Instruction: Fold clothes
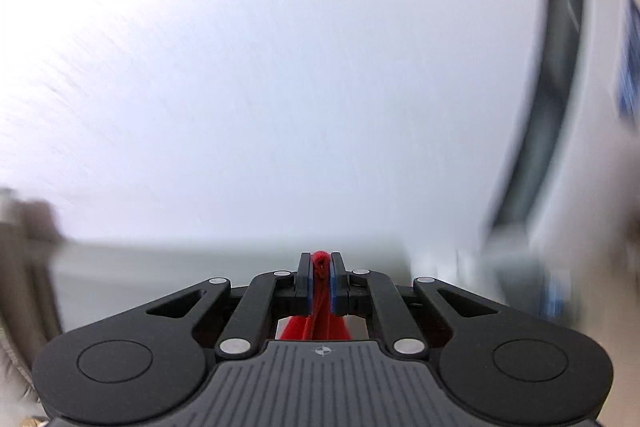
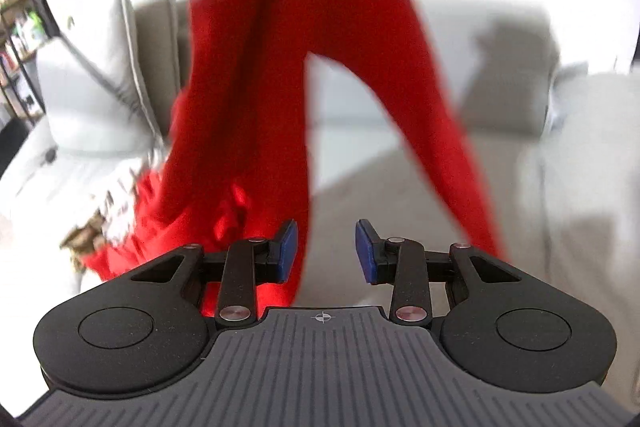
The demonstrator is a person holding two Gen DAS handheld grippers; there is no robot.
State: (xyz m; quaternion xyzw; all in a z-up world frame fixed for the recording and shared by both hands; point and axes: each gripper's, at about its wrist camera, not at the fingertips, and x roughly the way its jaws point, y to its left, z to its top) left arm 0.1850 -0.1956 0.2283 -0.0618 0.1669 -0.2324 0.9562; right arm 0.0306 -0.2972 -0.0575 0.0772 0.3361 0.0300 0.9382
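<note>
A soft red fabric garment [image 2: 256, 99] is seen hanging in the air in front of a pale grey sofa [image 2: 500, 99], draped in two long limp lobes with a gap between them. A bunched fold of it [image 1: 319, 263] is clenched between the pads of the left gripper [image 1: 320, 277]. The right gripper [image 2: 326, 251] is held with its jaws apart and nothing between them; the cloth only passes just behind its left pad. The garment is judged light, floppy and prone to sagging, so a free edge or corner of a hanging lobe is best pinched, through a doubled layer.
</note>
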